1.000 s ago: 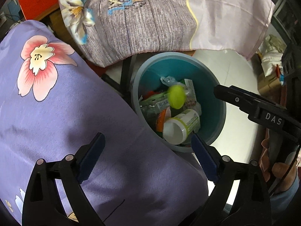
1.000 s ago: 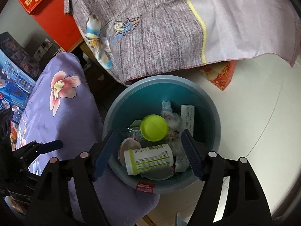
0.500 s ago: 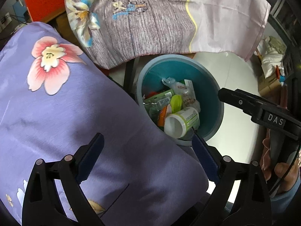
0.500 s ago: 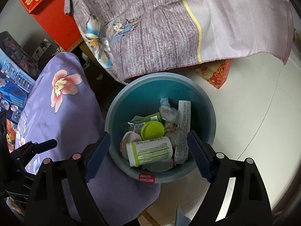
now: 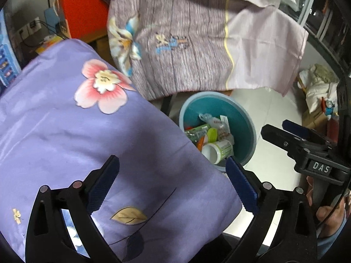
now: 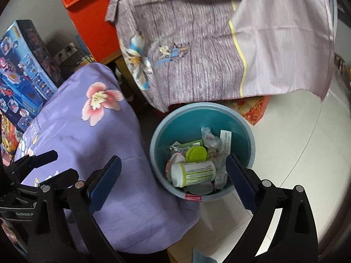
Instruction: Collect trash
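With nothing between its fingers, the right gripper (image 6: 173,185) has just been opening wide; the white green-labelled plastic bottle (image 6: 193,173) lies beyond the tips in the round teal plastic bin (image 6: 250,140) (dropped, probably). Left gripper (image 5: 172,184) gapes empty over the purple floral quilt (image 5: 87,131).

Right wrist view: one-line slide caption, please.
Open right hand-held gripper above a teal trash bin holding a green-lidded bottle and wrappers.
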Demonstrator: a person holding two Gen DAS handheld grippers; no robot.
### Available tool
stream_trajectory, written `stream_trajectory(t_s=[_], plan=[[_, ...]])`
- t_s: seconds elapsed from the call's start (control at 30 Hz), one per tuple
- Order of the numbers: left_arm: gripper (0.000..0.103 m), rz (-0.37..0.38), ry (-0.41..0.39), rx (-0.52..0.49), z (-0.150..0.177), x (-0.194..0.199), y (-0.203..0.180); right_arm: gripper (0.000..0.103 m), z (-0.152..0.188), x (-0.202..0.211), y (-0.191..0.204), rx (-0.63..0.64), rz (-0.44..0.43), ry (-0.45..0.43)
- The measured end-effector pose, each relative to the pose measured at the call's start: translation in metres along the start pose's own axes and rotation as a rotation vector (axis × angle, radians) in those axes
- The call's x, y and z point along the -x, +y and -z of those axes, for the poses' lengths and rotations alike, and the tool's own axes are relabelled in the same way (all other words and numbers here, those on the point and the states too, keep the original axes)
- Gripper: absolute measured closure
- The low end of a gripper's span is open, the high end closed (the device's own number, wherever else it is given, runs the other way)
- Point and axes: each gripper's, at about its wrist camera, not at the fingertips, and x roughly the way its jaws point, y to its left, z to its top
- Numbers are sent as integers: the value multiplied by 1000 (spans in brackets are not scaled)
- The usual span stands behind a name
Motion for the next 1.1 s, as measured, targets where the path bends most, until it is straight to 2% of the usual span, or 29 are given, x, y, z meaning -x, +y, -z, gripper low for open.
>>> stream_trajectory(t_s=[0.13, 0.47, 0.73, 1.1], plan=[[4, -11, -39, -10, 6, 21, 0, 9, 7, 16, 9, 2, 3, -22], [4, -22, -65, -6, 22, 49, 0, 7, 18, 52, 29, 58, 30, -70], [4, -56, -103, -1, 28, 66, -6, 7, 23, 70, 43, 117, 61, -92], [4, -102, -123, -15, 36, 78, -12, 7, 32, 80, 39, 116, 54, -107]])
